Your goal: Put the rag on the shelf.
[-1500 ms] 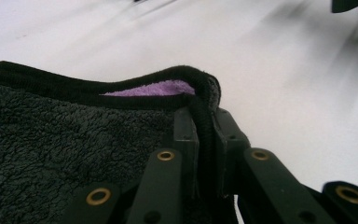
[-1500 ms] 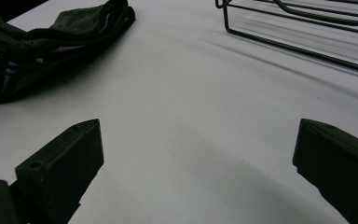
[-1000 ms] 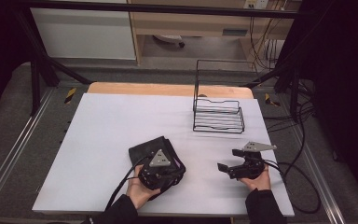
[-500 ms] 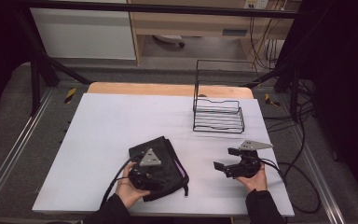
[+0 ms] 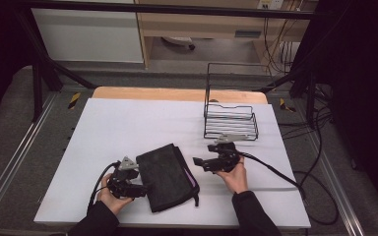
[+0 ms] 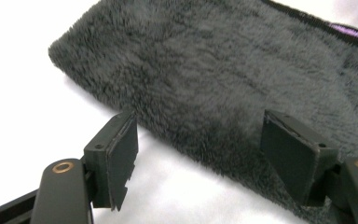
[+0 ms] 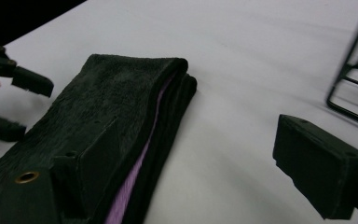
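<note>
Fuzzy black cloth pouch (image 6: 223,74), matt wire rack (image 5: 230,120)

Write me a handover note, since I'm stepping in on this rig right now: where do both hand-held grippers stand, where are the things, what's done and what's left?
Left hand-held gripper: open, at the left edge of the pouch, gripping nothing.
Right hand-held gripper: open, just right of the pouch, jaws pointing at it, empty.
Pouch: dark and furry with a purple strip along its zipper side, lying flat near the front of the white table.
Wire rack: at the back right of the table, with nothing in it.
Done: both grippers are placed on either side of the pouch.
Left: probably closing on the pouch and lifting it, perhaps towards the rack.
</note>
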The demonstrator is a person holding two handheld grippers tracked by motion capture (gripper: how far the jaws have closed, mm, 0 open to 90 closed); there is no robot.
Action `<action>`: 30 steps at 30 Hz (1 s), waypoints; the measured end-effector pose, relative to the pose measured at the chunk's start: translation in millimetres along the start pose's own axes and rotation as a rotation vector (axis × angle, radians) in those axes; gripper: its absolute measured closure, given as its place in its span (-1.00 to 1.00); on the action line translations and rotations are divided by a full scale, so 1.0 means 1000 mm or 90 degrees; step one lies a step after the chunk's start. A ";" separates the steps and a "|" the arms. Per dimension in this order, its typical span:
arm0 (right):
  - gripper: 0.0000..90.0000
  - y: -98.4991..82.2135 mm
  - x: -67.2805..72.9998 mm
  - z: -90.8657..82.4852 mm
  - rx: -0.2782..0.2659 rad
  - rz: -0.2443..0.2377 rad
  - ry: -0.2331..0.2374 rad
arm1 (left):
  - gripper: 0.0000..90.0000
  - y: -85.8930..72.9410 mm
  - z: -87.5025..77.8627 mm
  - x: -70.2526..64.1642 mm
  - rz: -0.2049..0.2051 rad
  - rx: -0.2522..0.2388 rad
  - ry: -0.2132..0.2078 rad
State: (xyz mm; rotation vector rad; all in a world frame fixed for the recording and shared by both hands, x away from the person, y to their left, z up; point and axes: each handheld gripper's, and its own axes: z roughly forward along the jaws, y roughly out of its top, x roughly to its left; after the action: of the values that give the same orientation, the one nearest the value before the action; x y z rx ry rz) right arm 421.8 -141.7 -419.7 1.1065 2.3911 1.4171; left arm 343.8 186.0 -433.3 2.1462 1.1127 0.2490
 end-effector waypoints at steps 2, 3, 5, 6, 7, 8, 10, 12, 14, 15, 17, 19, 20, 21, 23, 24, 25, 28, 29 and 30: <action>-0.59 0.006 0.003 0.014 0.014 -0.001 -0.002 | -0.38 -0.003 0.001 -0.002 0.002 0.002 -0.004; -0.55 0.009 0.005 0.022 0.018 0.000 -0.002 | -0.37 -0.004 0.002 -0.002 0.006 0.005 -0.005; -0.47 0.014 0.008 0.039 0.020 0.006 0.004 | -0.32 -0.006 0.003 -0.003 0.005 0.006 -0.007; -0.45 0.017 0.009 0.046 0.022 0.005 0.003 | -0.30 -0.007 0.003 -0.004 0.003 0.006 -0.009; -0.41 0.018 0.010 0.053 0.027 0.005 0.004 | -0.27 -0.007 0.003 -0.004 -0.002 0.004 -0.012; -0.38 0.020 0.010 0.060 0.035 0.003 0.003 | -0.24 -0.007 0.003 -0.003 -0.002 0.005 -0.014; -0.32 0.021 0.011 0.072 0.045 -0.001 0.006 | -0.17 -0.009 0.003 -0.003 -0.010 0.002 -0.021; -0.25 0.021 0.011 0.084 0.061 -0.012 0.008 | -0.08 -0.010 0.003 -0.003 -0.011 0.006 -0.029; -0.15 0.021 0.010 0.092 0.080 -0.014 0.003 | 0.00 -0.010 0.003 -0.003 -0.017 0.009 -0.036; -0.09 0.020 0.009 0.095 0.085 -0.010 0.007 | 0.03 -0.010 0.003 -0.003 -0.021 0.010 -0.040; 0.01 0.019 0.008 0.097 0.087 -0.004 0.017 | 0.08 -0.011 0.004 -0.003 -0.028 0.012 -0.044; 0.17 0.019 0.008 0.097 0.092 -0.002 0.033 | 0.13 -0.011 0.005 -0.003 -0.031 0.014 -0.048; 0.24 0.019 0.008 0.097 0.093 -0.002 0.031 | 0.15 -0.010 0.005 -0.003 -0.034 0.015 -0.049; 0.35 0.018 0.009 0.096 0.095 0.002 0.034 | 0.18 -0.010 0.005 -0.004 -0.036 0.016 -0.051; 0.53 0.018 0.011 0.095 0.097 0.010 0.039 | 0.26 -0.010 0.005 -0.005 -0.038 0.019 -0.054; 0.61 0.018 0.012 0.094 0.096 0.008 0.039 | 0.30 -0.010 0.005 -0.005 -0.038 0.019 -0.054; 0.65 0.018 0.012 0.093 0.093 0.006 0.037 | 0.33 -0.009 0.005 -0.005 -0.038 0.021 -0.056; 0.71 0.018 0.015 0.090 0.088 0.001 0.026 | 0.47 -0.008 0.004 -0.006 -0.034 0.028 -0.060; 0.72 0.018 0.016 0.089 0.086 -0.001 0.022 | 0.54 -0.007 0.004 -0.006 -0.033 0.028 -0.060; 0.73 0.018 0.016 0.088 0.082 -0.003 0.019 | 0.60 -0.006 0.004 -0.006 -0.028 0.030 -0.061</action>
State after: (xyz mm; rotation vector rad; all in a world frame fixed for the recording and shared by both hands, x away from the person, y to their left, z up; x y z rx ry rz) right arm 460.4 -64.6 -449.2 1.1157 2.5357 1.3029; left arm 337.8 181.5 -439.9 2.1483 1.1190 0.0999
